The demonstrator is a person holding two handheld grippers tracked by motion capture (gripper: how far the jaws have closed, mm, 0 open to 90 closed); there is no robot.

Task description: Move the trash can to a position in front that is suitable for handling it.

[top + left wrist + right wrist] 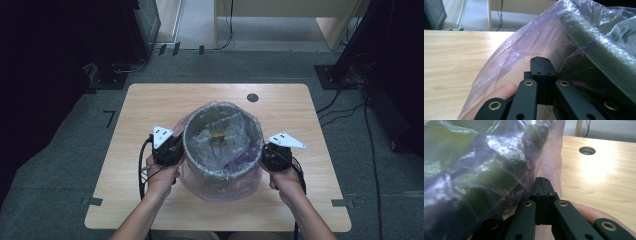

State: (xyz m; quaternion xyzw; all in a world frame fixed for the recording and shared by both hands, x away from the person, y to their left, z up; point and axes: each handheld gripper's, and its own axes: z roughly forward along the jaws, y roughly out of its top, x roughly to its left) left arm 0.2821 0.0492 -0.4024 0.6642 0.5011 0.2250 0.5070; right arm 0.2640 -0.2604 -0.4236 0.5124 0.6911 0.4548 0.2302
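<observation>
Flanking the lined bin [222, 142], the left tool [172, 150] and right tool [267, 154] are clenched empty; the bag [220, 187] is not yet gripped.

A round bin [223, 142] lined with a purplish plastic bag [220, 187] stands mid-table [150, 100] — left tongs [172, 150] and right tongs [267, 152] flank it, pressed against the bag.

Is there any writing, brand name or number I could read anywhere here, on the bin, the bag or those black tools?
None can be read. The bin, its purple bag and the wooden table show no print. The left gripper and right gripper carry only screws. A dark mark on the floor is no readable text.
</observation>
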